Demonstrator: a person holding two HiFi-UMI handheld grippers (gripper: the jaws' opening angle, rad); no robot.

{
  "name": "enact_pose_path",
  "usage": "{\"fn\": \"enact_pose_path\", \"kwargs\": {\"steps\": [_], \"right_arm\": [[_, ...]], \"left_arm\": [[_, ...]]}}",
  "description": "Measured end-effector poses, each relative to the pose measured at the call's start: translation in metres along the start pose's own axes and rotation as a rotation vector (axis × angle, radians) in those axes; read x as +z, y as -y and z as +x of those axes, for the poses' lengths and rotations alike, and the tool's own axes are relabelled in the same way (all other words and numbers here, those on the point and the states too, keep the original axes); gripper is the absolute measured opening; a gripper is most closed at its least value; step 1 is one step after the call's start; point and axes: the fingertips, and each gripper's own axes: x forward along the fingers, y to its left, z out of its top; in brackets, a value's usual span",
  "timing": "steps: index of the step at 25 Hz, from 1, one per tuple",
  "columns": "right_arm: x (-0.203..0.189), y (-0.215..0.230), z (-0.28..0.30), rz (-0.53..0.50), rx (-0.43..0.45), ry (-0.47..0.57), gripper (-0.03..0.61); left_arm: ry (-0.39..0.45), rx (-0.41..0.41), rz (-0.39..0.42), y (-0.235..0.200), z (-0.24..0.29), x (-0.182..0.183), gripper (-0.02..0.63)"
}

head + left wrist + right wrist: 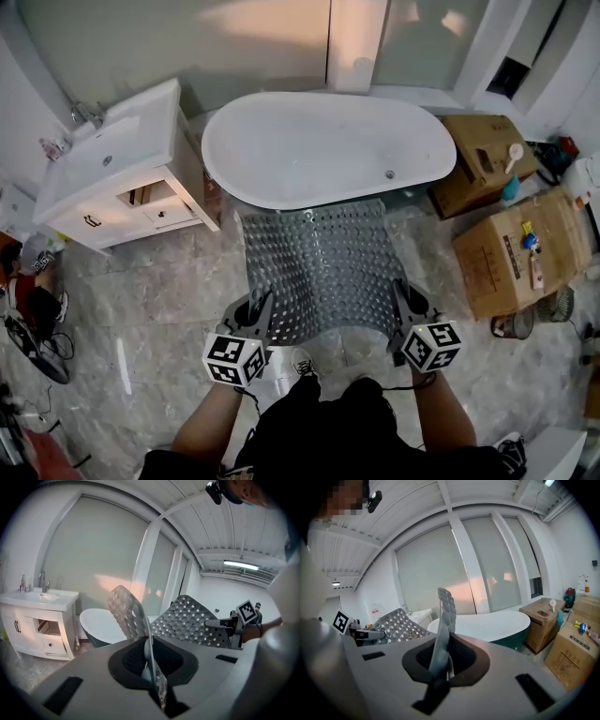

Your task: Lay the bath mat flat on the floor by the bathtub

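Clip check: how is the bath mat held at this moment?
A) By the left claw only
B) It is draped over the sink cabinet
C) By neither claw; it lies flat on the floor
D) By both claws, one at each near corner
D: the head view shows the bath mat raised between the left claw and the right claw in front of the bathtub, and each gripper view shows its jaws shut on a mat edge.

ahead: bathtub (328, 145) walls off the far side | left: sink cabinet (122, 178) just beside the tub, bare floor (159, 281) open in front of it | right: two cardboard boxes (520, 248), only a narrow floor strip between them and the mat (323, 267) | far left: dark clutter (33, 328) at the floor's edge
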Motion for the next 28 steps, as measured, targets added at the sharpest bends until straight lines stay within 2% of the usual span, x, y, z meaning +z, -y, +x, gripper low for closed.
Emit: {"fn": "enact_pose_path", "kwargs": {"steps": [8,15,22,28], "right_arm": [[0.001,-0.009,0.022,-0.001,0.005,0.013,0.031],[-0.001,0.009,0.044,0.001,0.049,0.004,0.031],[-0.016,0.06,0.063,-0.038,0.109,-0.025,0.031],[-0.038,0.115,0.082,-0.088,0.151,-0.061,0.031]], "left_arm": [[0.009,0.019,0.021,-0.027,0.002,0.005,0.04],[0.01,0.075,0.031,-0.033,0.021,0.001,0.04],[0.012,0.149,0.065,-0.014,0.06,-0.022,0.04],[-0.001,0.195,0.056,0.009,0.104,-0.056,0.04]]}}
